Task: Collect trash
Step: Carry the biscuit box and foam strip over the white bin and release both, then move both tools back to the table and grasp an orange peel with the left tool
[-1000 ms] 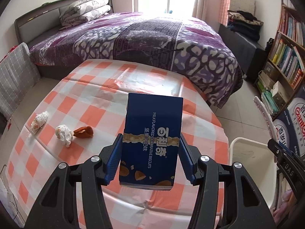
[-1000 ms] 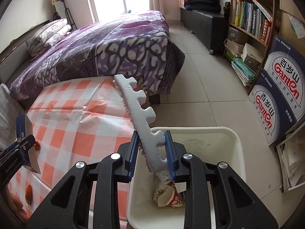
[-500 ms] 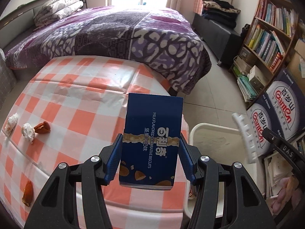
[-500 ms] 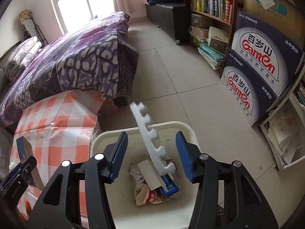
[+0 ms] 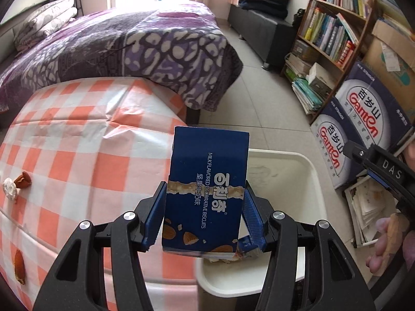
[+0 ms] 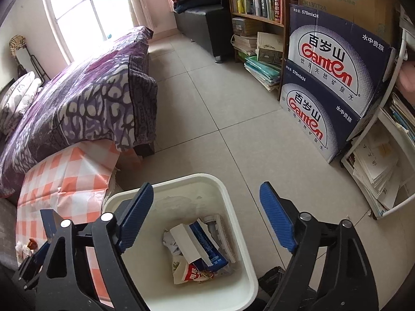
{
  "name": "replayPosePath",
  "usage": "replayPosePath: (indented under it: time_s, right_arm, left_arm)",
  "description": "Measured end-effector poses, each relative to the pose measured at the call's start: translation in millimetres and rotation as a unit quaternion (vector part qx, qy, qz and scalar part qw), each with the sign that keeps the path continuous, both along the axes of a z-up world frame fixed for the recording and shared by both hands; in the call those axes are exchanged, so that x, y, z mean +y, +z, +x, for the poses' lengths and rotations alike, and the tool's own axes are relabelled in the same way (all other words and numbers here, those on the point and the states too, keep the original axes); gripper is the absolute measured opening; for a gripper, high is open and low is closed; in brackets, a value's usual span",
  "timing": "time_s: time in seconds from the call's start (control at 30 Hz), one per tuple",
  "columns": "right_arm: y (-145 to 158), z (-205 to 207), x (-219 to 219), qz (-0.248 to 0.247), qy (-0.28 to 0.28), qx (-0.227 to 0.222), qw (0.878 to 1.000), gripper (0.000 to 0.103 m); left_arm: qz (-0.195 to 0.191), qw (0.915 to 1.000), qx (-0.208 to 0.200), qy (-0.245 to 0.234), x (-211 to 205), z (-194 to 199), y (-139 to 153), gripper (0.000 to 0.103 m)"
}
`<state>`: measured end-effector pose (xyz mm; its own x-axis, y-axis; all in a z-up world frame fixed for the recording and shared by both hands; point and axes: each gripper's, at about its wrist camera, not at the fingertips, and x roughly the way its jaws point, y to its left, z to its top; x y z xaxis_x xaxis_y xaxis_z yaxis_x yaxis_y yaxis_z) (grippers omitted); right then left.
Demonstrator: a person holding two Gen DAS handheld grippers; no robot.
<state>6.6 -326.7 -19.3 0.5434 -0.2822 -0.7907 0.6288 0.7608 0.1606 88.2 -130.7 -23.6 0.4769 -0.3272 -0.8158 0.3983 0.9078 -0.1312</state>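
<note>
1. The left gripper (image 5: pixel 205 215) is clamped on a blue biscuit box (image 5: pixel 206 191); its blue pads press both long sides, and the box stands upright between them.
2. The box hangs over the seam where the checked tablecloth (image 5: pixel 77 150) meets the near rim of the white bin (image 5: pixel 315 181), with the bin's opening just behind and to its right.
3. The right gripper (image 6: pixel 206 220) is spread wide with nothing between its fingers (image 6: pixel 276 217), and it hovers directly above the white bin (image 6: pixel 228 202).
4. Inside the bin lie a white foam strip (image 6: pixel 221 233), a blue-and-white carton (image 6: pixel 201 243), crumpled paper and a red-printed wrapper (image 6: pixel 190 272).
5. On the tablecloth's left edge, in the left wrist view, sit a white paper wad (image 5: pixel 9 188) touching a brown shell (image 5: pixel 22 180), and nearer the camera an orange peel scrap (image 5: pixel 19 267).
6. Beyond the bin stand two stacked Ganten water cartons (image 6: pixel 334 88), a bookshelf (image 5: pixel 334 28) and a bed with a purple cover (image 5: pixel 116 51).
</note>
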Motion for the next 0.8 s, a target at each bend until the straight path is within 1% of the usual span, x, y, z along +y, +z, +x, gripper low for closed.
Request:
replayPosePath:
  time_s: [0.03,0.17,0.27,0.3,0.37,0.4,0.6,0.8]
  right_arm:
    - [0.4,-1.5,-1.9,0.0,-0.005,-0.001,1.0,0.091]
    - [-0.7,-6.3,-12.0,0.003,-0.021,-0.001,1.0,0.093]
    - [-1.8,-8.7,-16.8,0.006,-0.031,0.0,0.999,0.096]
    - [-2.3,-9.5,-18.9,0.01,-0.034,-0.001,0.999,0.096]
    - [-3.4,-10.2,-21.6,0.017,-0.038,0.0,0.999,0.096]
    - [-3.8,-10.9,-21.7,0.018,-0.039,0.0,0.999,0.096]
    - [-5.0,-6.7,-16.5,0.018,-0.035,0.004,0.999,0.096]
    - [-5.9,0.2,-2.7,0.009,-0.017,0.01,1.0,0.096]
  left_arm:
    - [-0.002,1.0,0.001,-0.005,-3.1,-1.4,0.0,0.055]
    - [-0.016,0.9995,0.009,-0.024,-15.4,-6.0,0.3,0.055]
    - [-0.036,0.998,0.019,-0.048,-23.0,-9.2,0.9,0.057]
    - [-0.043,0.9975,0.02,-0.053,-24.6,-10.3,2.0,0.067]
    - [-0.054,0.997,0.014,-0.055,-25.6,-13.6,5.4,0.081]
    - [-0.056,0.9969,0.01,-0.055,-25.5,-14.6,6.9,0.081]
    - [-0.034,0.9981,0.009,-0.05,-23.2,-14.3,4.5,0.081]
    - [-0.01,0.9994,0.008,-0.032,-6.6,-9.7,-1.1,0.081]
